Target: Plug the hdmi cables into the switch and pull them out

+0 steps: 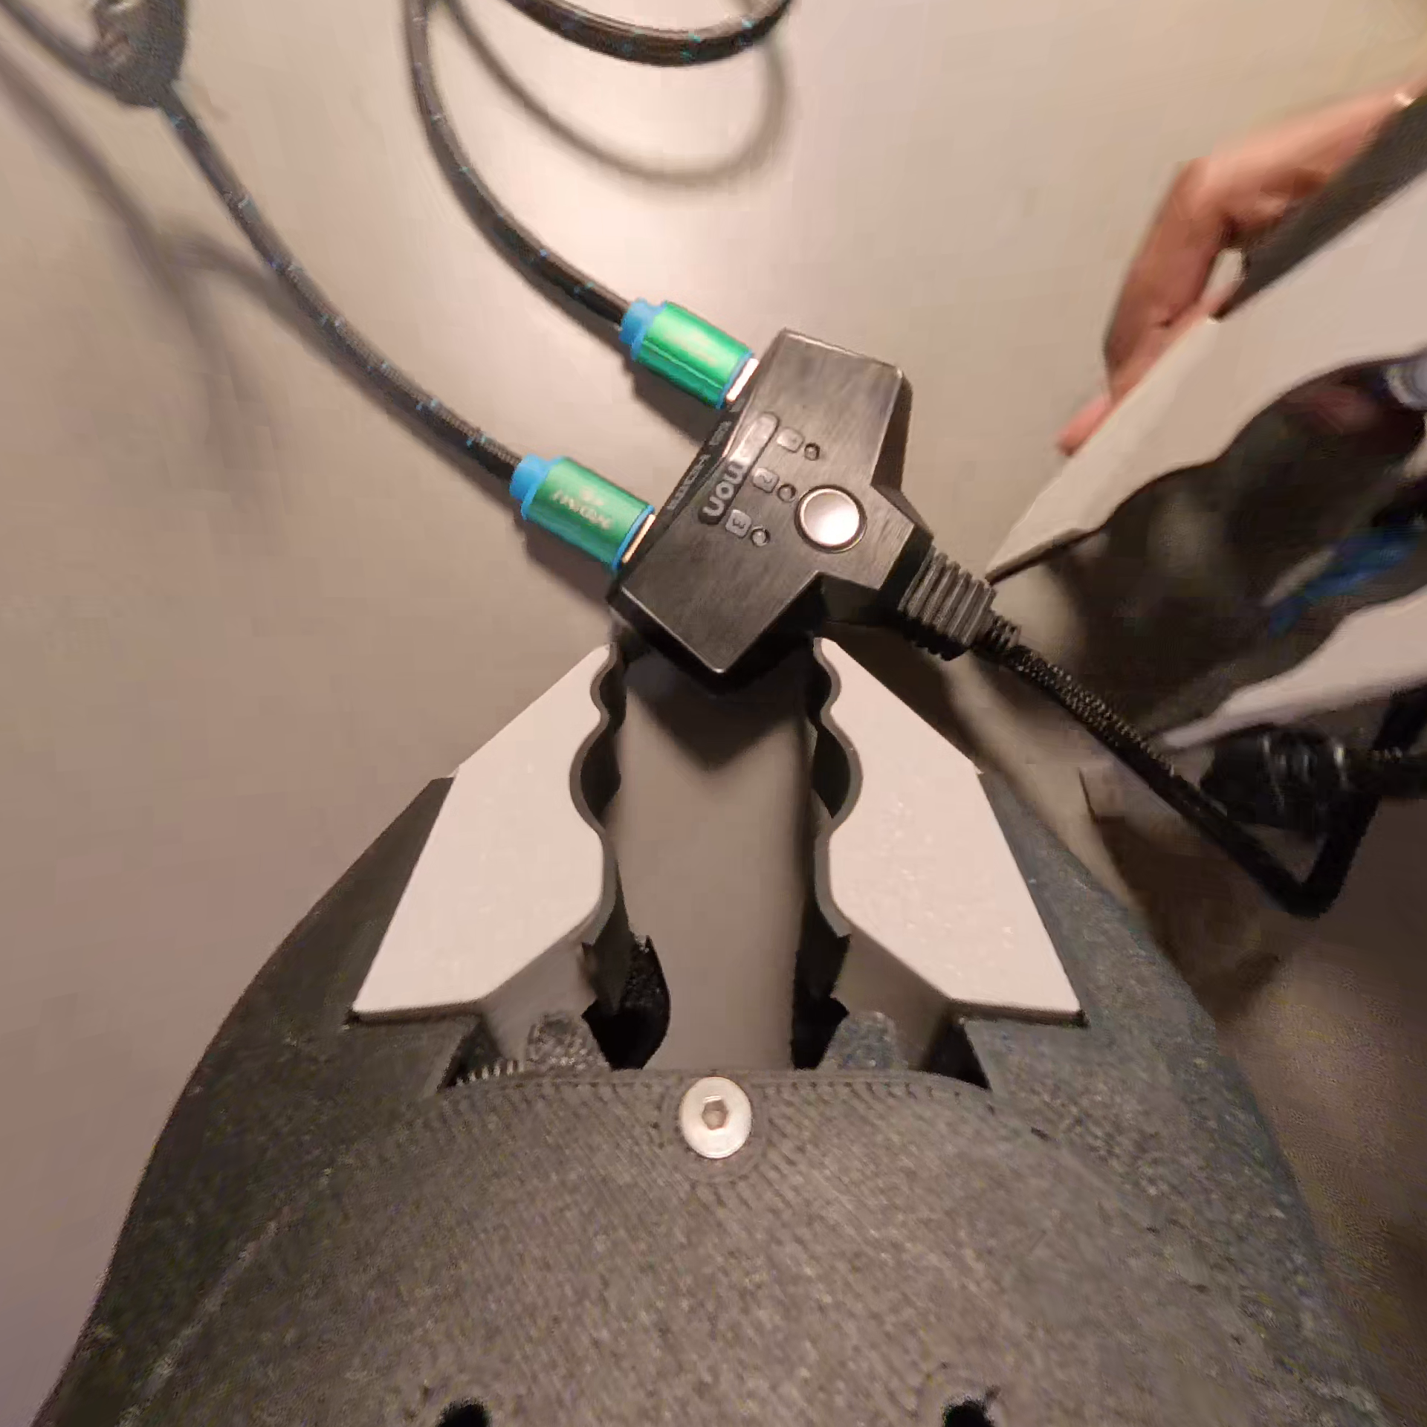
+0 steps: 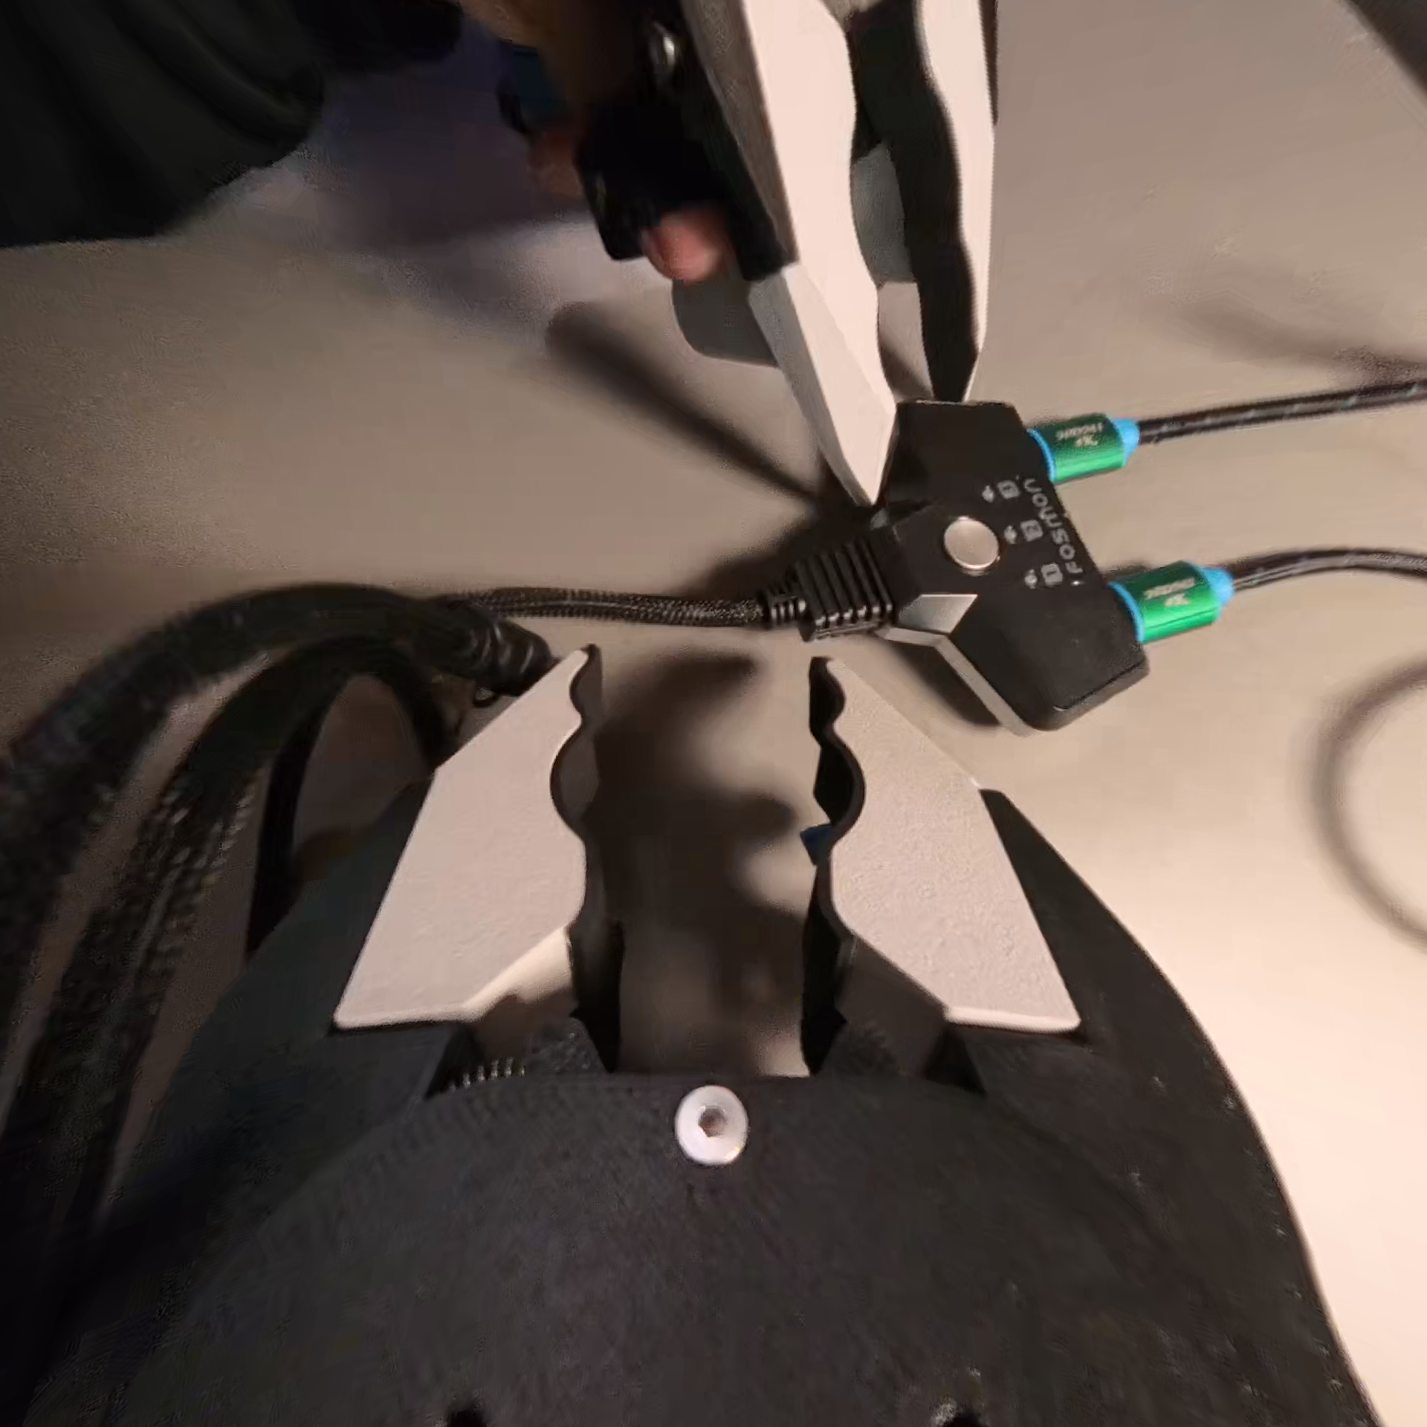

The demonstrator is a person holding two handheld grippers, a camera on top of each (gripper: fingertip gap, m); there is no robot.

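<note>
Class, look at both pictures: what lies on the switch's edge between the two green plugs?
Nothing. Between the two green plugs the switch edge shows no third plug; the gap is bare tabletop, clearest in the left wrist view.

Plain beige table (image 1: 232, 579), matte, fills the background in both views (image 2: 270, 463). Soft dark shadows (image 2: 679, 432) fan across it near centre in the right wrist view, blurred at the edges. Dark sleeve (image 2: 154, 100) in the top-left corner of that view, lying over the table's far side; fabric detail too dim to tell.
</note>
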